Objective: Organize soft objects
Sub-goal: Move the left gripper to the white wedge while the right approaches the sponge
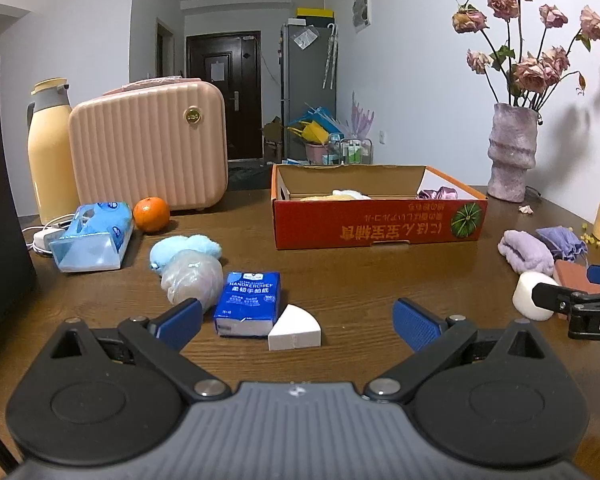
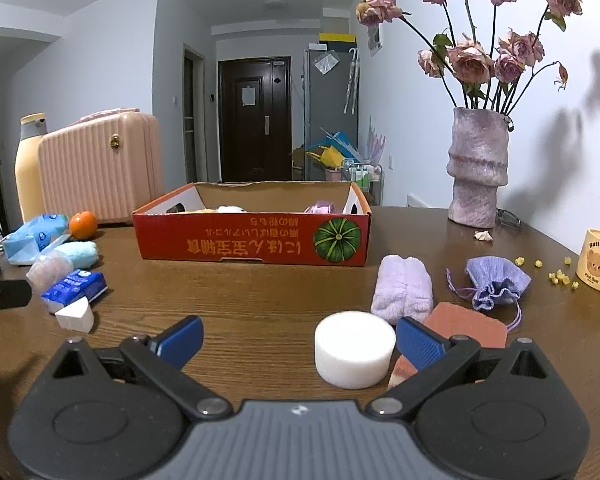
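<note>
Soft objects lie scattered on a brown wooden table (image 2: 260, 304) around an open red cardboard box (image 2: 256, 240), which already holds a few soft items. The left gripper (image 1: 296, 320) hovers with its blue fingers spread wide and empty, facing a blue handkerchief tissue pack (image 1: 248, 304) and a white wedge sponge (image 1: 294, 330) touching it. The right gripper (image 2: 300, 340) is also spread wide, holding nothing; a white round sponge (image 2: 354, 350) sits just beside its right finger, near a lilac towel (image 2: 402, 290) and a purple drawstring pouch (image 2: 496, 282).
</note>
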Demonstrator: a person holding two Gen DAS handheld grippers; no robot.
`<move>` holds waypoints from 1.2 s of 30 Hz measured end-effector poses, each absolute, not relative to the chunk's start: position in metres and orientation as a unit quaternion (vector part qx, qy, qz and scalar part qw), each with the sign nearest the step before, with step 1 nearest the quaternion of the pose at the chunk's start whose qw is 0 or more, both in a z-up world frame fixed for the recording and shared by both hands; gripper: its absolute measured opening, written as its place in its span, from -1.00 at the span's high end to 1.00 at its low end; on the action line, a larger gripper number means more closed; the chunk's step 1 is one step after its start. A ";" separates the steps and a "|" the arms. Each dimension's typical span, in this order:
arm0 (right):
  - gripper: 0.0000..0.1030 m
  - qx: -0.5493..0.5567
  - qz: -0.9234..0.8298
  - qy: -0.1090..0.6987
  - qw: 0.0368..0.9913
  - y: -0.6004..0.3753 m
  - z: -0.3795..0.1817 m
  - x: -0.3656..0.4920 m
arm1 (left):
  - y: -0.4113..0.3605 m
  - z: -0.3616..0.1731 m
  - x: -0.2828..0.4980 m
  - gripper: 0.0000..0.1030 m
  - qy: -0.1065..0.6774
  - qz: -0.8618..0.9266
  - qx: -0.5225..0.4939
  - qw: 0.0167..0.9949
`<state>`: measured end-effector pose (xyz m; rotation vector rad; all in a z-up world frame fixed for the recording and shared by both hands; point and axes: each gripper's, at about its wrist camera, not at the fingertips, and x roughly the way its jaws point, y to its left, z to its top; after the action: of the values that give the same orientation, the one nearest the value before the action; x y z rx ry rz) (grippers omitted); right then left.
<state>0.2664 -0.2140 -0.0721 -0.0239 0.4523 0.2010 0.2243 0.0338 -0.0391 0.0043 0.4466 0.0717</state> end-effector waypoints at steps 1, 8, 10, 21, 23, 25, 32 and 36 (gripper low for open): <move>-1.00 -0.012 0.098 0.224 0.970 -0.214 -0.072 0.267 | 0.034 -0.039 0.224 -1.00 0.222 0.035 0.003 0.974; -1.00 -0.009 0.090 0.226 0.970 -0.216 -0.074 0.267 | 0.033 -0.046 0.234 -1.00 0.244 0.029 0.001 0.969; -1.00 -0.010 0.088 0.227 0.970 -0.216 -0.074 0.268 | 0.032 -0.051 0.240 -1.00 0.257 0.025 0.002 0.966; -1.00 -0.003 0.068 0.229 0.971 -0.221 -0.075 0.271 | 0.030 -0.070 0.272 -1.00 0.296 0.033 0.019 0.955; -1.00 0.002 0.060 0.229 0.972 -0.224 -0.074 0.271 | 0.031 -0.072 0.278 -1.00 0.300 0.041 0.019 0.953; -1.00 0.008 0.051 0.229 0.972 -0.228 -0.074 0.271 | 0.032 -0.073 0.285 -1.00 0.305 0.047 0.017 0.951; -1.00 0.023 0.034 0.235 0.971 -0.238 -0.076 0.275 | 0.041 -0.078 0.308 -0.98 0.322 0.064 0.003 0.944; -1.00 0.020 0.034 0.241 0.970 -0.237 -0.078 0.277 | 0.042 -0.082 0.319 -0.79 0.333 0.068 -0.002 0.940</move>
<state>0.2772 -0.2374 -0.0782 0.0409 0.4864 0.0692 0.3185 0.0416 -0.0822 -0.0043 0.6804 0.1388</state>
